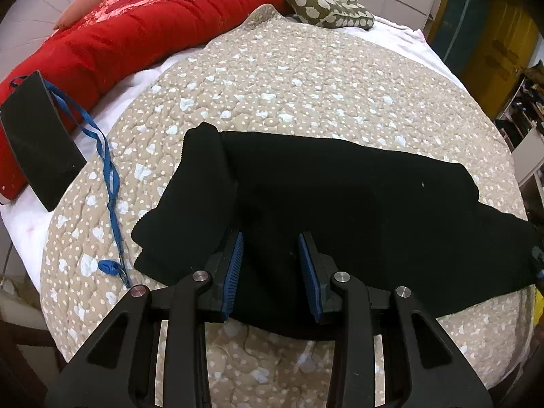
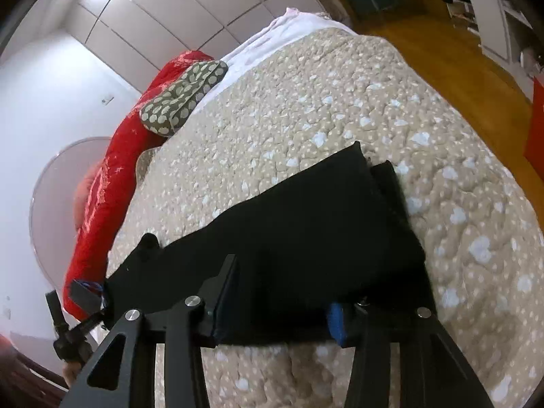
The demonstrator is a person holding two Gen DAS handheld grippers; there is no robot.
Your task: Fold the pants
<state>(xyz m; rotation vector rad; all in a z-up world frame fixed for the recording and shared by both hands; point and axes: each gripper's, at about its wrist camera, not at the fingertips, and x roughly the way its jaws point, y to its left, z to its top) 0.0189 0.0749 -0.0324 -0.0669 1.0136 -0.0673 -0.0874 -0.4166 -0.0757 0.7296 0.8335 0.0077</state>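
Both grippers hang over the black pants (image 1: 340,197) spread flat on the quilt (image 1: 272,78). Left gripper (image 1: 271,241) stands partly open, pads apart above the near hem, gripping nothing. Right gripper (image 2: 285,292) gapes wider over the cloth, empty too.

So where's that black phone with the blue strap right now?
In the left wrist view, the black phone lies at the far left of the bed, against the red pillow, left of the black pants.
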